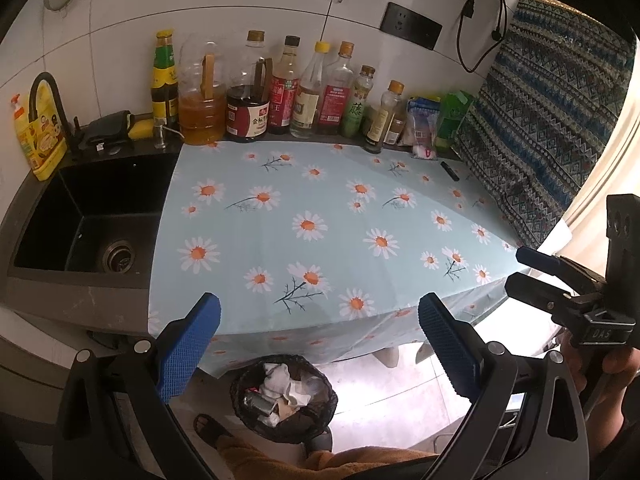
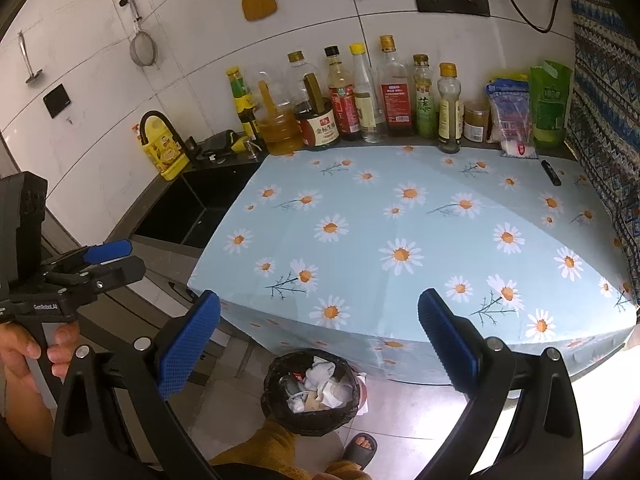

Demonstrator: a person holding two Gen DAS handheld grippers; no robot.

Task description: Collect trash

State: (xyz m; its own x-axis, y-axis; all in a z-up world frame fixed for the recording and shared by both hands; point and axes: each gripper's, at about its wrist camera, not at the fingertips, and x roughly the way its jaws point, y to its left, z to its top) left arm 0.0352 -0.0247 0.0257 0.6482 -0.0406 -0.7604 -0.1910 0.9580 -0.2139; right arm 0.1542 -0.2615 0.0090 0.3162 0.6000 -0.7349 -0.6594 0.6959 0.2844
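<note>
A small black-lined trash bin (image 1: pixel 286 398) stands on the floor below the counter's front edge, holding crumpled white paper and other waste; it also shows in the right wrist view (image 2: pixel 312 392). My left gripper (image 1: pixel 320 344) is open and empty, held above the bin and the counter edge. My right gripper (image 2: pixel 318 340) is open and empty at about the same height. Each gripper shows from the side in the other's view: the right one (image 1: pixel 532 276) and the left one (image 2: pixel 116 260). A small black stick-like object (image 2: pixel 550 173) lies on the daisy tablecloth (image 2: pixel 400 220) at the far right.
A row of sauce and oil bottles (image 1: pixel 280 92) and packets (image 2: pixel 532 108) lines the back wall. A black sink (image 1: pixel 92 220) with a faucet and a yellow detergent bottle is on the left. A patterned cloth (image 1: pixel 552 120) hangs on the right. A person's sandalled feet stand by the bin.
</note>
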